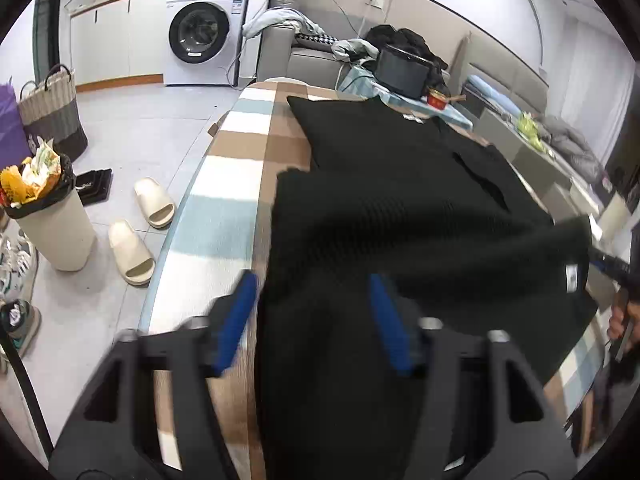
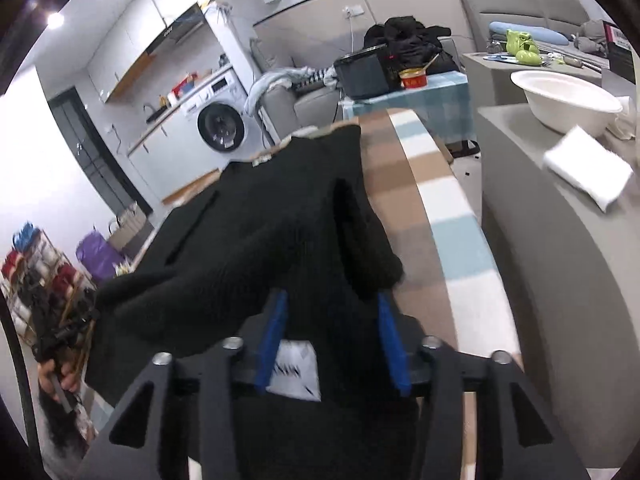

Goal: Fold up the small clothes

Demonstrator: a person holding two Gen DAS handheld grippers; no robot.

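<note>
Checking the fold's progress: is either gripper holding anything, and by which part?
Nothing looks gripped. The left gripper and right gripper both stand open, with the near edge of the sweater lying loose between their jaws.

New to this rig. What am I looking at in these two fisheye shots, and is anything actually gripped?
No robot here: a person carries a hand-held gripper in each hand, and each has a camera looking forward along its two blue fingers. One picture comes from the left hand-held gripper, the other from the right hand-held gripper. Both look over a black knit sweater lying on a checked tablecloth, its near part bunched up. In each view the fingers stand apart with sweater fabric between them, but the pads do not look pressed on it, so nothing seems firmly gripped. The image is blurred, so that reading is not certain.
</note>
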